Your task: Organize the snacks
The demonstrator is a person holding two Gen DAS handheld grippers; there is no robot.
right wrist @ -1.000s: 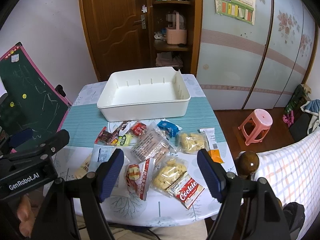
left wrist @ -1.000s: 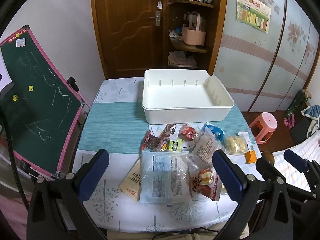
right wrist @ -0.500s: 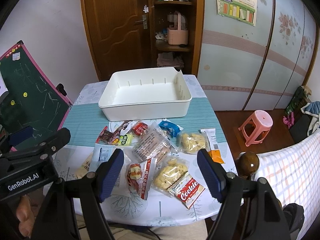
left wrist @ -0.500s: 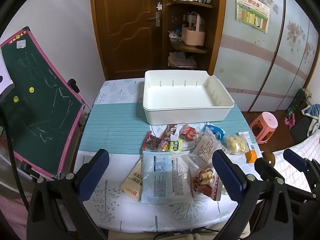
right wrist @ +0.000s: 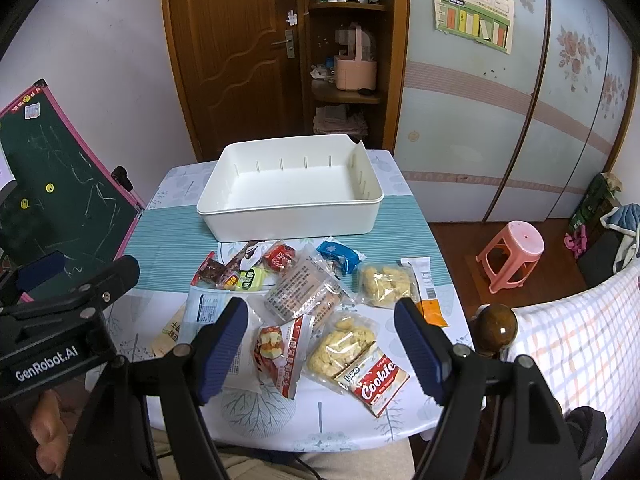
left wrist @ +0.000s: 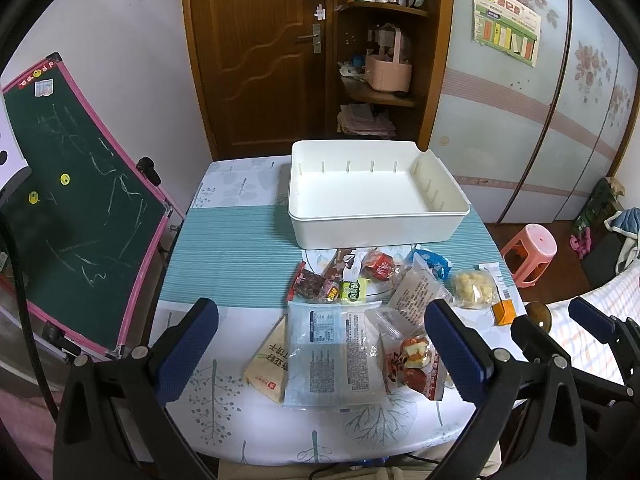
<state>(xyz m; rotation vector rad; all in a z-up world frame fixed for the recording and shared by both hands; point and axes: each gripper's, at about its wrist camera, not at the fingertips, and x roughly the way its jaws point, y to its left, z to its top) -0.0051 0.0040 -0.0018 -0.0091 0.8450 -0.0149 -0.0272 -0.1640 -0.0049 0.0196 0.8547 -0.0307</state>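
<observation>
An empty white bin [left wrist: 376, 200] [right wrist: 288, 204] stands at the far side of the table. Several snack packets lie in front of it: a large pale blue packet [left wrist: 332, 352], a red cookie packet [right wrist: 372, 380], a clear bag of yellow puffs [right wrist: 386, 284], a blue packet [right wrist: 336, 254] and small red candies [left wrist: 312, 284]. My left gripper [left wrist: 320, 348] is open and empty above the near packets. My right gripper [right wrist: 322, 344] is open and empty above the cookie side. The left gripper also shows at the left of the right wrist view [right wrist: 60, 312].
A green chalkboard with a pink frame [left wrist: 68, 216] leans at the table's left. A pink stool [right wrist: 512, 252] and a chair knob [right wrist: 496, 326] are at the right. A checked cloth [right wrist: 580, 340] lies near the right corner. A wooden door and shelves stand behind.
Both grippers have drifted very slightly; the views shift a little. No snack has moved and both stay open.
</observation>
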